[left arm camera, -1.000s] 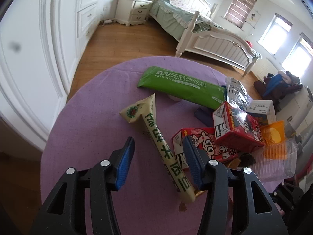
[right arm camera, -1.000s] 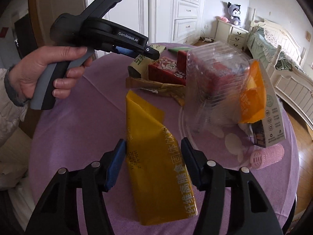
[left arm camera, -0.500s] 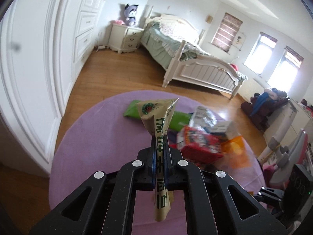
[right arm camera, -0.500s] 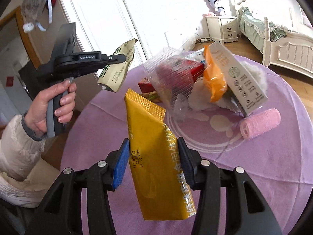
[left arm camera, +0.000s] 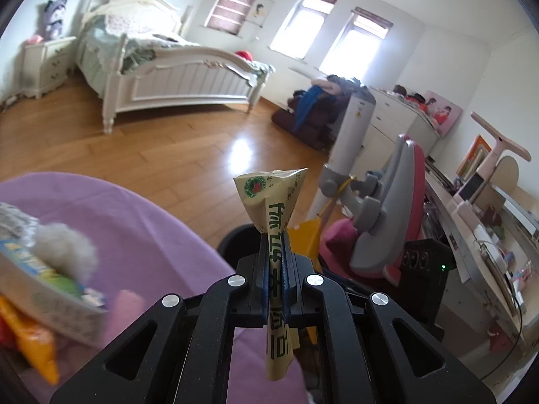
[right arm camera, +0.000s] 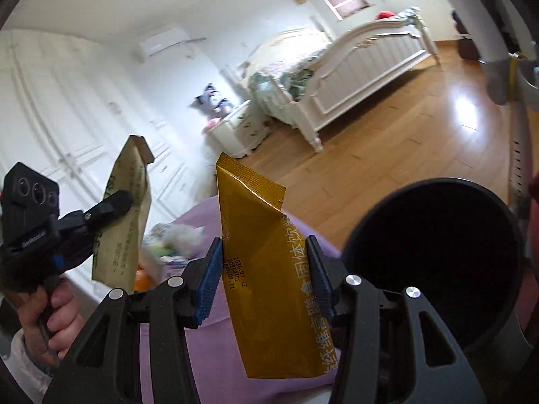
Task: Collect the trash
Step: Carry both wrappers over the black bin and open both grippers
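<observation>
My left gripper (left arm camera: 273, 256) is shut on a long cream wrapper (left arm camera: 269, 198) with green characters, which stands upright between the blue pads. It hangs past the edge of the purple-clothed table (left arm camera: 101, 208), over the rim of a black bin (left arm camera: 232, 239). In the right wrist view my right gripper (right arm camera: 266, 269) is shut on a golden-yellow packet (right arm camera: 262, 235), its pads pressing on both edges. The open mouth of the black bin (right arm camera: 434, 262) lies just to its right. The left gripper (right arm camera: 111, 208), a hand around its handle, holds the cream wrapper (right arm camera: 124, 235) at the left.
More trash lies on the table at the left: a carton (left arm camera: 43, 289), an orange wrapper (left arm camera: 37, 346) and grey fluff (left arm camera: 67, 245). A pink and grey chair (left arm camera: 390, 208) and a desk (left arm camera: 471, 222) stand behind the bin. A white bed (left arm camera: 175, 77) stands across the wooden floor.
The left gripper shut on the cream wrapper and lifted it off the table. Both grippers then swung away from the trash pile to the black bin, each carrying its wrapper.
</observation>
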`<state>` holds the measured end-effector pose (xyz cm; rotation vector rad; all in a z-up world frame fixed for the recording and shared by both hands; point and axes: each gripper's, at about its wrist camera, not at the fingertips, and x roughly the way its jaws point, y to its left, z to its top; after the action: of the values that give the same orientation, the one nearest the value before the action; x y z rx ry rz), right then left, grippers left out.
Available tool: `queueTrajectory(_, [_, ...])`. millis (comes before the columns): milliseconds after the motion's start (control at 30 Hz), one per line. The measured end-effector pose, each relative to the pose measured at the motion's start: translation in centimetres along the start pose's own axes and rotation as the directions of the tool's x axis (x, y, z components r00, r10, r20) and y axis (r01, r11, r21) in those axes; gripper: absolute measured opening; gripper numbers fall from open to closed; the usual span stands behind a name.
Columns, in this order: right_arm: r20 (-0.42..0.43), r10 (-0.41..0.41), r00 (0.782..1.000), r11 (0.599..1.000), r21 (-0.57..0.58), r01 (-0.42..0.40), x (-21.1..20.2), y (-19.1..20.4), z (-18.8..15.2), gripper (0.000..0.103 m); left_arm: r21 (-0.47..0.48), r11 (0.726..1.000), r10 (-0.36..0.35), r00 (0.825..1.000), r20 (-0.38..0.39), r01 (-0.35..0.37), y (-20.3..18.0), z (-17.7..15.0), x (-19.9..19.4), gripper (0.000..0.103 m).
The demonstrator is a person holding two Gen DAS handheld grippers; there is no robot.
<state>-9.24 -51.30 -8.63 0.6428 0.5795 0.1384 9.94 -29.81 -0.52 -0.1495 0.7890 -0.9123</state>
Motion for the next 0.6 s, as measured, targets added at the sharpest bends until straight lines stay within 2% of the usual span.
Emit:
queueTrajectory(67, [-0.015, -0.073, 0.997, 0.996, 0.051, 0.074, 1.1, -2.6, 0.3, 0.048, 0.005, 1.000, -0.016, 0.998, -0.063, 0.017, -0.8, -0.2, 4.8, 0.007])
queueTrajectory(167, [-0.045, -0.135, 0.990, 0.984, 0.110, 0.139, 3.2, -5.8, -0.2, 0.048, 0.003, 1.000, -0.026, 0.988, -0.151, 0.027, -1.4, -0.3, 11.0, 0.006])
queueTrajectory(267, [-0.084, -0.156, 0.984, 0.974, 0.152, 0.168, 6.0, -7.5, 0.5, 0.048, 0.000, 1.000, -0.022, 0.976, -0.215, 0.023, -1.6, -0.8, 15.5, 0.007])
queueTrajectory(367, [-0.110, -0.162, 0.981, 0.969, 0.169, 0.179, 6.6, -9.0, 0.2, 0.048, -0.003, 1.000, -0.012, 0.964, -0.266, 0.011, -1.5, -1.2, 18.2, 0.007])
queueTrajectory(600, [-0.140, -0.151, 0.979, 0.962, 0.208, 0.178, 7.5, -9.9, 0.8, 0.052, 0.010, 0.999, 0.035, 0.949, -0.312, -0.033, -1.3, -1.7, 20.2, 0.007])
